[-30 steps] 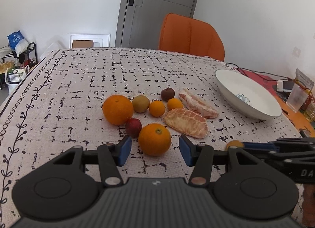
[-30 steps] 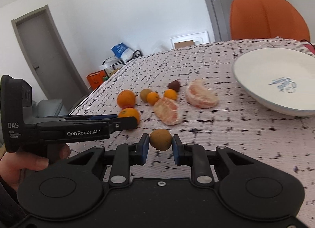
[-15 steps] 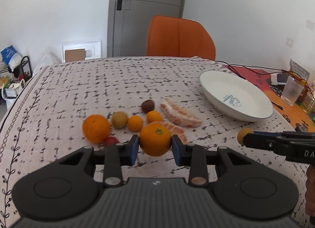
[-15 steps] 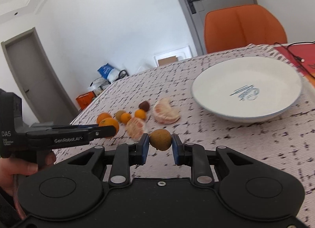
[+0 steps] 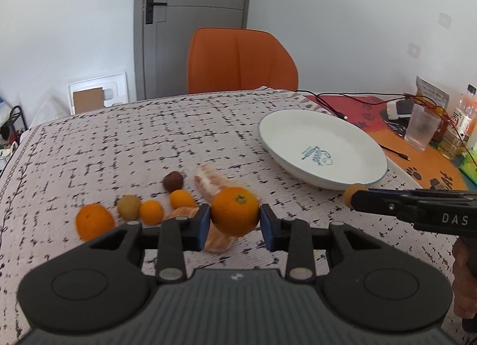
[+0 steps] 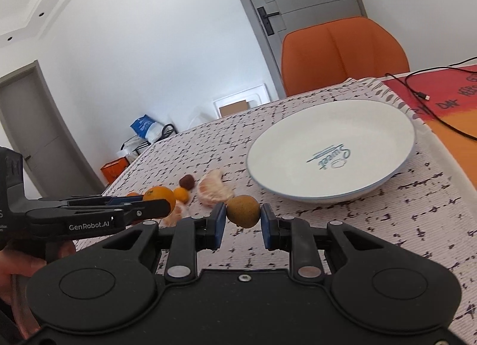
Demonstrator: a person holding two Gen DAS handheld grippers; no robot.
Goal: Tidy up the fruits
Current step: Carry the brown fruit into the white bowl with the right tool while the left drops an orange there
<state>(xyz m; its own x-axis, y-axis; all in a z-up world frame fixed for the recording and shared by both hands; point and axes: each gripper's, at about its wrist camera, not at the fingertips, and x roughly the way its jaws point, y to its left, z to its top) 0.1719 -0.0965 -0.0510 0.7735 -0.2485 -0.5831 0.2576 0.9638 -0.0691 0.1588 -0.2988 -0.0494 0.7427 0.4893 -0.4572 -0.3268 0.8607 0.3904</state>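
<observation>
Above the patterned tablecloth (image 5: 125, 148), the left gripper (image 5: 235, 222) clamps an orange (image 5: 235, 214) and the right gripper (image 6: 243, 219) clamps a small brown fruit (image 6: 243, 210), both near the white plate (image 6: 372, 130), which lies to the right.

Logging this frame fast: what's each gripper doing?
Left gripper: shut on the orange.
Right gripper: shut on the small brown fruit.

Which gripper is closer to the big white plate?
The right gripper, shut on a small brown fruit, hangs just in front of the white plate. The left gripper, holding an orange, is farther back, over the fruit pile.
</observation>
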